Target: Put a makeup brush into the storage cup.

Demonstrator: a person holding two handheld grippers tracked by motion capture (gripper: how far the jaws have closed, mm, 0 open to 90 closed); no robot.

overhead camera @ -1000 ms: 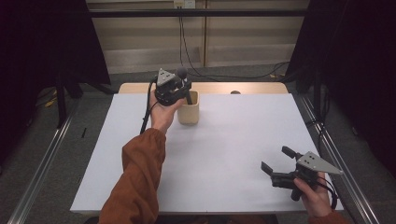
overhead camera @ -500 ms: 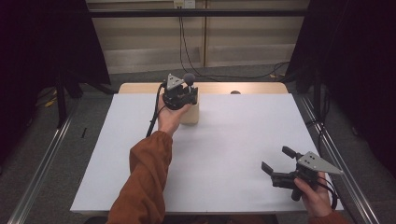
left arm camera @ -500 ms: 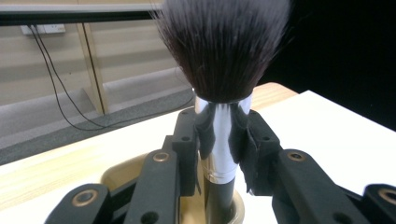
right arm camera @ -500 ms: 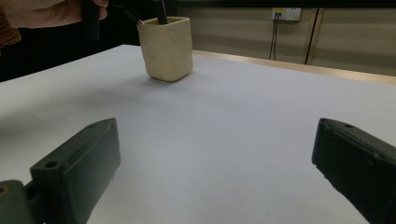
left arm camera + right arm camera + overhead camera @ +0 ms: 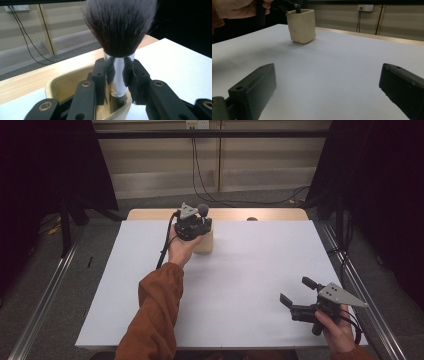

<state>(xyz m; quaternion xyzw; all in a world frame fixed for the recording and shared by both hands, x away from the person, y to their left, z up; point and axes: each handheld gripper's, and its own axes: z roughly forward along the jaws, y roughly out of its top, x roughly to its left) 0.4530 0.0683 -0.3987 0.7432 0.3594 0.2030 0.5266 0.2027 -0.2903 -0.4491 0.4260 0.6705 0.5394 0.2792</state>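
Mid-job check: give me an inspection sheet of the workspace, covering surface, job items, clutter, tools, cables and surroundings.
Surface: white table top, bare across the middle; wooden strip along its far edge.
Job's things: cream cup upright near the far edge; makeup brush standing bristles-up with its handle inside the cup.
Clutter: one small dark object on the wooden strip, too small to identify.
Tools: left tool shut on the brush's silver ferrule, above the cup; right tool open, holding nothing, low over the near right corner.
Cables: black cable trailing from the left tool; wall cables hanging from a socket behind the table.
Surroundings: dark curtains either side, pale wall panels behind, grey floor.
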